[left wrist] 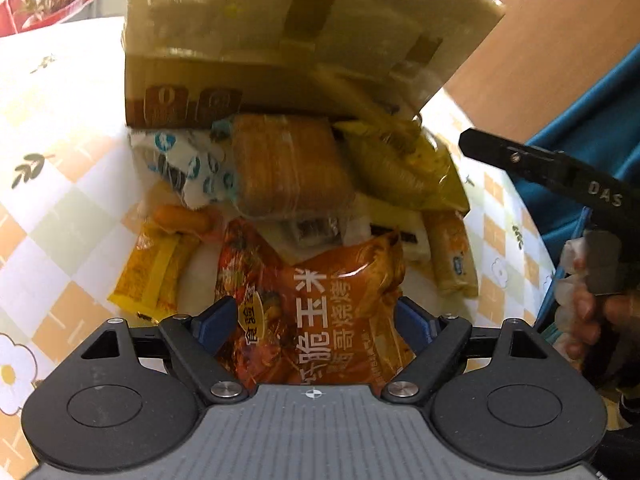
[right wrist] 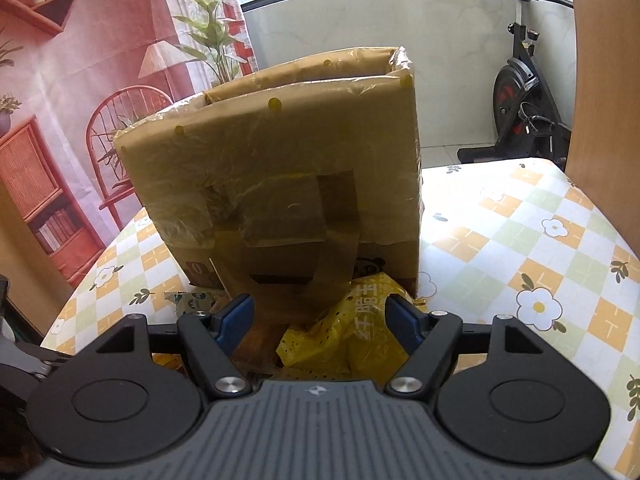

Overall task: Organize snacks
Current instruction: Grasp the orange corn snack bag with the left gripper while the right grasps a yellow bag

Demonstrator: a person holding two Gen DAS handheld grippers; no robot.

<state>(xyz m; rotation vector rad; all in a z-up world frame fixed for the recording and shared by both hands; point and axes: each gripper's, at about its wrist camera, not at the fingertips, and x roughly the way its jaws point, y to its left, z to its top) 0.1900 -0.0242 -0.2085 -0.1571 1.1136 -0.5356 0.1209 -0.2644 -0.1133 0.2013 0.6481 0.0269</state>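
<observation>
A taped cardboard box (left wrist: pixel 280 40) stands on the table, also shown in the right wrist view (right wrist: pixel 280 168). A heap of snack packets lies in front of it: a brown wafer pack (left wrist: pixel 288 164), a yellow bag (left wrist: pixel 400 164), a white-and-blue packet (left wrist: pixel 188 164) and small yellow packets (left wrist: pixel 152 272). My left gripper (left wrist: pixel 316 320) is open, its blue pads on either side of an orange corn-snack bag (left wrist: pixel 316 300), with no squeeze visible. My right gripper (right wrist: pixel 320 316) is open and empty above a yellow bag (right wrist: pixel 360 340), just in front of the box.
The table has a checked orange, green and white cloth with flowers (right wrist: pixel 520 240). A wooden panel (right wrist: pixel 604 80) stands at the right. An exercise bike (right wrist: pixel 520 92) stands beyond the table. The right gripper's handle and the person's hand (left wrist: pixel 580 280) show in the left wrist view.
</observation>
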